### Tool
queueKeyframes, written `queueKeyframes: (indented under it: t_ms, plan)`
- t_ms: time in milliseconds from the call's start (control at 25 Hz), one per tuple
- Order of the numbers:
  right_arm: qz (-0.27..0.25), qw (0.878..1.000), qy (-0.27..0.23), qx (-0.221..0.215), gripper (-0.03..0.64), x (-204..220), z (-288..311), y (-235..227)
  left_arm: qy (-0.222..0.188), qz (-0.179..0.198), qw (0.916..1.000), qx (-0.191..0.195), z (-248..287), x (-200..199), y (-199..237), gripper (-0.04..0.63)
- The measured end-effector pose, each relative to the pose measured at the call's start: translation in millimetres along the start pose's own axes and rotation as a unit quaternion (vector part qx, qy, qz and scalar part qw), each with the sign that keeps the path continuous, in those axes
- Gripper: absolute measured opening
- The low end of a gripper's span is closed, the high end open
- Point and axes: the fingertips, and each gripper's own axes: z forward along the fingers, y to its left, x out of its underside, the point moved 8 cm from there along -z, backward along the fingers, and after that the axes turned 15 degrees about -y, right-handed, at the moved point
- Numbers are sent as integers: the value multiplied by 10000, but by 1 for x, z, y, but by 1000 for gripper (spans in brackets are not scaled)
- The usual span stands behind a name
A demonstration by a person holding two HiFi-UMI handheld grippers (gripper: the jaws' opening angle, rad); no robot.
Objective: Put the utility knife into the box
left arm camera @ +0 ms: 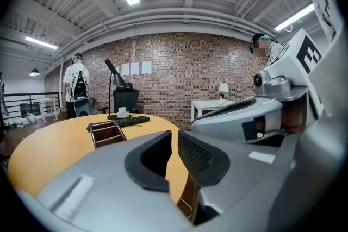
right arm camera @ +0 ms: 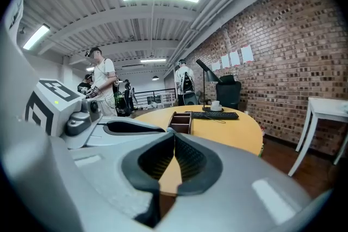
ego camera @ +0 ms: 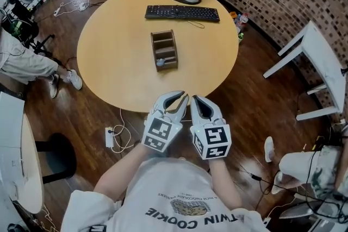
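Box (ego camera: pixel 154 51): sitting mid-tabletop (ego camera: pixel 114 57).
Left gripper (left arm camera: pixel 175 135): hovering empty, jaws standing narrowly apart.
Right gripper (right arm camera: pixel 174 135): hovering empty, jaws pressing together.

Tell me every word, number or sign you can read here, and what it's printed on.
"TWIN COOKIE": on the person's white shirt, upside down in the head view; the smaller print next to it is too blurred to read.
Papers on the brick wall: too small to read.
Keyboard keys: too small to read.
Marker cubes: only black-and-white square patterns, no words.
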Motion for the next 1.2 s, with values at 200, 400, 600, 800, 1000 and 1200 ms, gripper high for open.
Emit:
queueKeyframes:
  t_ms: [200, 400, 600, 800, 1000, 1200]
  plan:
    - [8, 9996, -67, -272, 5, 0, -30, 2, -1, 0, 9995, -306, -18, -6, -33, 25]
    - [25, 9981, -75, -611, 5, 3, -60, 12, 19, 26, 9977, -678, -43, -11, -63, 12]
    - [36, 9970, -24, -771, 5, 6, -90, 23, 117, -69, 9959, -894, -68, -14, -91, 8]
    - [44, 9954, 51, -960, 5, 10, -112, 40, 183, -160, 9928, -1173, -97, -18, -109, 8]
    - [49, 9940, 98, -1090, 5, 12, -127, 66, 272, -277, 9895, -1394, -131, -19, -118, 8]
    - [31, 9937, 92, -1116, 5, 13, -142, 94, 295, -342, 9875, -1509, -164, -22, -125, 8]
